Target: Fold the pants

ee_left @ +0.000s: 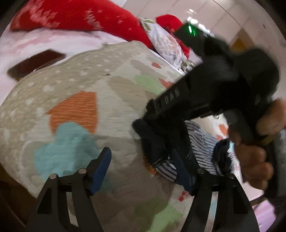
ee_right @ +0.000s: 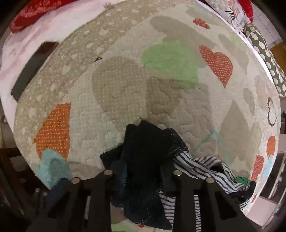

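Note:
The pants [ee_right: 146,160] are dark navy with a black-and-white striped lining [ee_right: 211,166], bunched near the front edge of a patchwork quilt [ee_right: 125,80]. My right gripper [ee_right: 143,174] is shut on the pants, dark cloth bulging between its fingers. In the left wrist view my left gripper [ee_left: 141,167] is open, its blue-padded fingers [ee_left: 101,167] wide apart over the quilt [ee_left: 80,100]. The pants [ee_left: 153,142] hang at its right finger, held from above by the black right gripper [ee_left: 205,92] in a hand [ee_left: 250,151].
A dark phone [ee_left: 35,64] lies on the pink sheet at the back left; it also shows in the right wrist view [ee_right: 34,69]. Red pillows [ee_left: 71,16] and a floral pillow [ee_left: 168,41] lie at the back. The quilt's edge drops off at the right [ee_right: 268,125].

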`<state>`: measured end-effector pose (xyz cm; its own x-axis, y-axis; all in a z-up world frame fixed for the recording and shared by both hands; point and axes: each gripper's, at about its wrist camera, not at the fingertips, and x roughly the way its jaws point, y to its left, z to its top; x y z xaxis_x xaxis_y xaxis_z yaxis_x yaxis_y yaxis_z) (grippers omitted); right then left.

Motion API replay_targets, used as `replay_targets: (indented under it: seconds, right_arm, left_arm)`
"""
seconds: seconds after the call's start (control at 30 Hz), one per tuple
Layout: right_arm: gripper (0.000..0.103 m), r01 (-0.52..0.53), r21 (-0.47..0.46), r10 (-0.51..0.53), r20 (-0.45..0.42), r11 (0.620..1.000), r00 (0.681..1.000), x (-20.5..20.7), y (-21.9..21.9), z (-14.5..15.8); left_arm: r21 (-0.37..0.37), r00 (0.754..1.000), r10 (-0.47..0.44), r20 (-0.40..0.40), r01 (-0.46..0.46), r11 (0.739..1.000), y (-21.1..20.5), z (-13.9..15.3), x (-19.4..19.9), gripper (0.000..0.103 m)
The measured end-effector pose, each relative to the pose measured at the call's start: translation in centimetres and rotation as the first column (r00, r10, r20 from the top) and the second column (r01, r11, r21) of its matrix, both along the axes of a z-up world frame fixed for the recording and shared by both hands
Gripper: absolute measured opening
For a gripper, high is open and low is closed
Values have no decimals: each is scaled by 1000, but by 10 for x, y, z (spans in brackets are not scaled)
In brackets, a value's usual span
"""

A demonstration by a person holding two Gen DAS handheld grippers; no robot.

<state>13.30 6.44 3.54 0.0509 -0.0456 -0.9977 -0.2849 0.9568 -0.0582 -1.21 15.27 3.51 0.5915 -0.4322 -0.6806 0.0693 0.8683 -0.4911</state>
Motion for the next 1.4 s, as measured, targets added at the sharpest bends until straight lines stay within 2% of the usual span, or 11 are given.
replay_targets:
  seconds: [0.03, 0.07, 0.13, 0.5, 0.87, 0.93, 1.0, 1.07, 1.2, 1.3, 1.4]
  right_arm:
    - [27, 6, 18, -6, 4, 1000, 1000, -2, -3, 3]
    - [27, 12, 37, -12, 6, 999, 1000, -3, -7, 5]
    - [25, 28, 88, -29, 11, 996, 1000, -7, -16, 12]
    - [23, 93, 417, -155, 118, 904, 981, -41, -121, 72]
    - [24, 269, 662, -440, 101, 700, 892, -97, -286, 62]
    - [36, 286, 685, -478, 105, 671, 872, -111, -314, 52]
    - [44, 315, 662, -533, 152, 680, 832, -126, -338, 48]
    - [49, 343, 652, -585, 191, 676, 789, -140, -360, 53]
    - [53, 349, 713, -682, 244, 608, 689, -162, -397, 81]
    - [53, 261, 792, -662, 225, 552, 715, -165, -386, 97]
    - [53, 177, 888, -607, 134, 425, 783, -157, -355, 99]
  left_arm:
    - [38, 1000, -22, 16, 21, 999, -12, 1, 2, 60]
    - [60, 999, -45, 15, 44, 997, -22, 0, 4, 33]
    - [66, 995, -102, -17, 103, 992, -37, -1, 10, 9]
    - [44, 971, -223, 90, 220, 974, -95, 60, -5, 9]
    - [76, 878, -476, 50, 472, 878, -206, 73, -24, 9]
    - [70, 866, -497, 60, 493, 867, -205, 76, -29, 10]
    - [70, 863, -501, 66, 497, 865, -201, 80, -29, 16]
    - [86, 876, -478, 73, 472, 878, -196, 82, -23, 30]
    - [150, 910, -413, 42, 403, 903, -196, 74, -11, 31]
    - [219, 914, -405, -13, 397, 891, -209, 54, -6, 31]
    - [257, 910, -410, -66, 413, 874, -216, 39, -15, 31]
